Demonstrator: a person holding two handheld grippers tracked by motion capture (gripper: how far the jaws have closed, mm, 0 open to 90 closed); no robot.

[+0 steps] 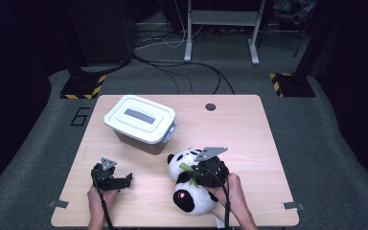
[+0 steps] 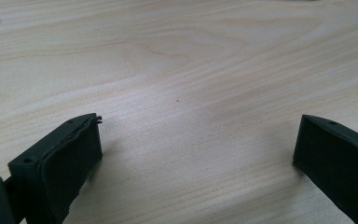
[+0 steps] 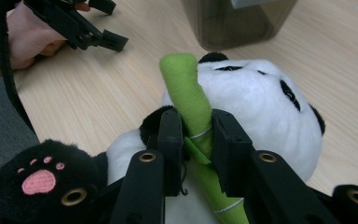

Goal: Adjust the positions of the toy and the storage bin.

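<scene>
A black-and-white plush panda (image 1: 187,177) lies on its back on the wooden table (image 1: 239,129), head toward the box, with a green bamboo stalk (image 3: 191,100) sewn to its chest. My right gripper (image 3: 196,128) is shut on that bamboo stalk, one pad on each side of it; in the high view the right gripper (image 1: 206,173) sits over the panda's belly. My left gripper (image 1: 124,181) rests low at the table's front left, open, with bare wood between its fingers (image 2: 65,158).
A grey plastic storage box with a white lid (image 1: 140,120) stands behind the panda, left of centre. A small round hole (image 1: 210,107) marks the table's far edge. Cables trail from both grippers toward the person's hands at the front edge.
</scene>
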